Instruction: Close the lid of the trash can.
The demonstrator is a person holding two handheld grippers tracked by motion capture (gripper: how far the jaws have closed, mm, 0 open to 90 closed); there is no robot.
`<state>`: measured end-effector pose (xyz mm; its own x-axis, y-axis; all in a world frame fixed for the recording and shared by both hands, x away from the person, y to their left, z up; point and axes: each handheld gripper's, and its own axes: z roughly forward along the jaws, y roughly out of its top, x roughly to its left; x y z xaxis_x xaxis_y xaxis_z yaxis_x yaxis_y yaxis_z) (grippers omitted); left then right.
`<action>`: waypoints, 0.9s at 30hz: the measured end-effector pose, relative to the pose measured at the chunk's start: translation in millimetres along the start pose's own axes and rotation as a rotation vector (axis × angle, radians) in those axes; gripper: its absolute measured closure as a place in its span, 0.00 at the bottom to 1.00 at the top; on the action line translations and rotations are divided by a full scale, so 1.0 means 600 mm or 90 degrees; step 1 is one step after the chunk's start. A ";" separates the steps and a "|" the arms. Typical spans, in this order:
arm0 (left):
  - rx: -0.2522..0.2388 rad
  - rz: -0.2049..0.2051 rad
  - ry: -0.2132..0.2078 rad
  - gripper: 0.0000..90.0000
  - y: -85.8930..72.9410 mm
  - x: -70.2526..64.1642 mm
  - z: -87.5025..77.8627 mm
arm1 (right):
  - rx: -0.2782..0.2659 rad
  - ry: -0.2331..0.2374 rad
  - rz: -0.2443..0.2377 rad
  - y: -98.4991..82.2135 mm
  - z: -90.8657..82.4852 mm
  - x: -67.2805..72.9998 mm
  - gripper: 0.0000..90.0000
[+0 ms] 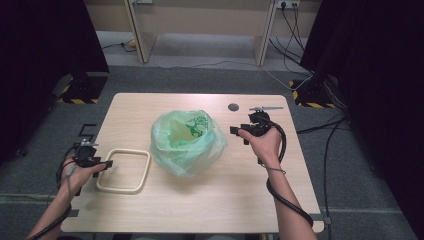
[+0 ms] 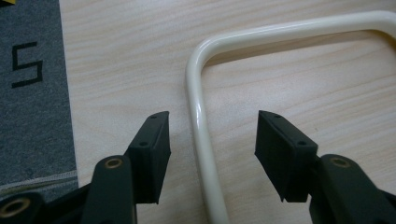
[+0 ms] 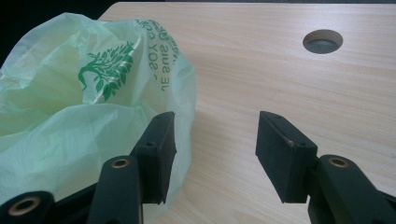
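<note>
Left gripper (image 2: pixel 212 135): fingers (image 2: pixel 149 149) spread apart, straddling one side of the cream rectangular frame (image 1: pixel 123 170) without touching it. The frame lies flat near the tabletop's (image 1: pixel 210 205) left edge. Right gripper (image 3: pixel 215 140): fingers (image 3: pixel 280 154) spread, holding nothing, beside the green plastic bag (image 1: pixel 186 141) at the tabletop's centre.

Count of things on and around the desk

One wooden desk (image 1: pixel 210 210) carries one cream rounded-square frame (image 1: pixel 123 170), one pale green plastic bag (image 1: pixel 186 141) with one green tree print (image 3: pixel 105 74), and one round cable hole (image 1: pixel 233 107); two hand-held grippers are present, the left hand-held gripper (image 1: pixel 102 164) and the right hand-held gripper (image 1: pixel 238 135).
</note>
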<state>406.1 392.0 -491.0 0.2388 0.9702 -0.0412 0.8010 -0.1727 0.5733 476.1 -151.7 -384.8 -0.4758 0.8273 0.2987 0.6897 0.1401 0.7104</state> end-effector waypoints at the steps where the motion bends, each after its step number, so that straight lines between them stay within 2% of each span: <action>1: 0.003 -0.001 -0.001 0.51 0.000 0.000 0.002 | 0.001 0.001 0.000 0.000 0.000 0.001 0.53; 5: 0.012 -0.003 -0.004 0.57 -0.001 -0.001 0.012 | 0.003 0.003 -0.004 -0.001 0.003 0.003 0.53; 13: 0.006 -0.002 0.012 0.74 0.001 0.000 0.016 | 0.005 0.005 -0.002 0.000 0.004 0.004 0.53; 16: 0.006 -0.003 0.028 0.80 0.001 -0.001 0.015 | 0.005 0.006 -0.004 0.000 0.004 0.005 0.53; 18: 0.003 -0.009 0.031 0.85 0.001 -0.002 0.016 | 0.006 0.006 -0.005 0.000 0.004 0.006 0.53; 21: 0.006 -0.025 0.050 0.89 0.001 -0.005 0.015 | 0.007 0.005 -0.004 0.000 0.003 0.006 0.53; 23: 0.012 -0.031 0.064 0.90 0.002 -0.007 0.014 | 0.007 0.005 -0.005 0.000 0.003 0.006 0.53; 27: 0.019 -0.051 0.070 0.90 0.002 -0.003 0.012 | 0.007 0.005 -0.007 0.000 0.003 0.006 0.53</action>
<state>410.7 389.1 -495.8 0.1139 0.9935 0.0045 0.8310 -0.0978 0.5476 475.3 -147.9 -384.8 -0.4870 0.8216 0.2964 0.6904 0.1544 0.7067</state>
